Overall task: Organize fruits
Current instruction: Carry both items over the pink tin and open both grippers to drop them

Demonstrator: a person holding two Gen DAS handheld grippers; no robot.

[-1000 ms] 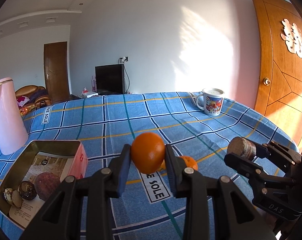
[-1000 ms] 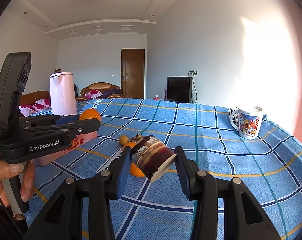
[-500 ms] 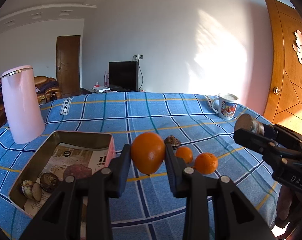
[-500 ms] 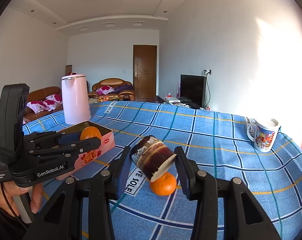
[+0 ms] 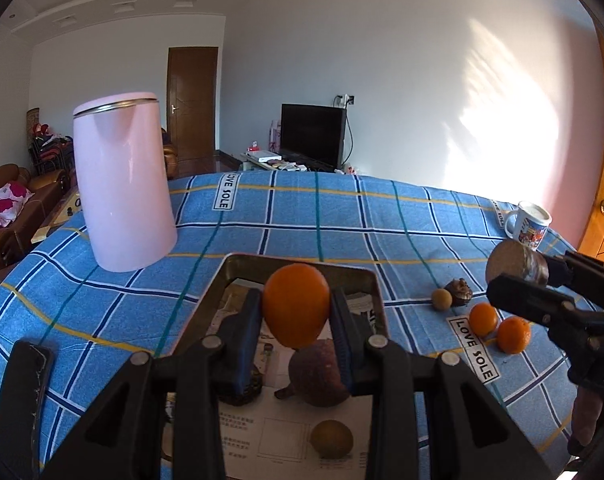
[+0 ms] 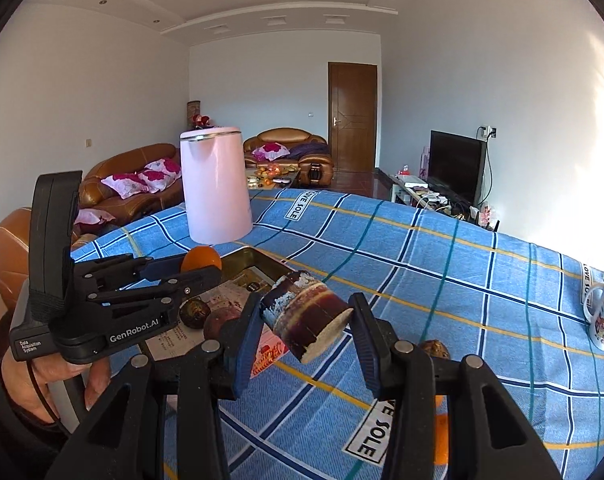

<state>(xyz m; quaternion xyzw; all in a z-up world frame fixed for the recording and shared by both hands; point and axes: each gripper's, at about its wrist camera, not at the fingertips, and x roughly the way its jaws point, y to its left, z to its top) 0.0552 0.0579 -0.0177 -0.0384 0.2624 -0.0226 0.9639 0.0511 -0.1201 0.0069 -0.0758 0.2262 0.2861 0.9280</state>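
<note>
My left gripper (image 5: 296, 312) is shut on an orange (image 5: 296, 304) and holds it above the metal tin (image 5: 371, 280), which holds a dark round fruit (image 5: 317, 376), a brownish fruit (image 5: 331, 438) and a dark nut. My right gripper (image 6: 305, 324) is shut on a brown sugarcane piece (image 6: 305, 316), held in the air right of the tin (image 6: 258, 258). It shows at the right of the left wrist view (image 5: 517, 270). Two small oranges (image 5: 511, 334), a longan (image 5: 441, 299) and a dark fruit (image 5: 459, 291) lie on the blue checked cloth.
A pink kettle (image 5: 122, 188) stands behind the tin on the left. A printed mug (image 5: 527, 226) stands at the far right of the table. A dark flat object (image 5: 22, 400) lies at the near left edge. Sofas and a TV are beyond the table.
My left gripper has carried the orange leftward over the tin. My right gripper has followed left with the sugarcane piece, closer to the tin.
</note>
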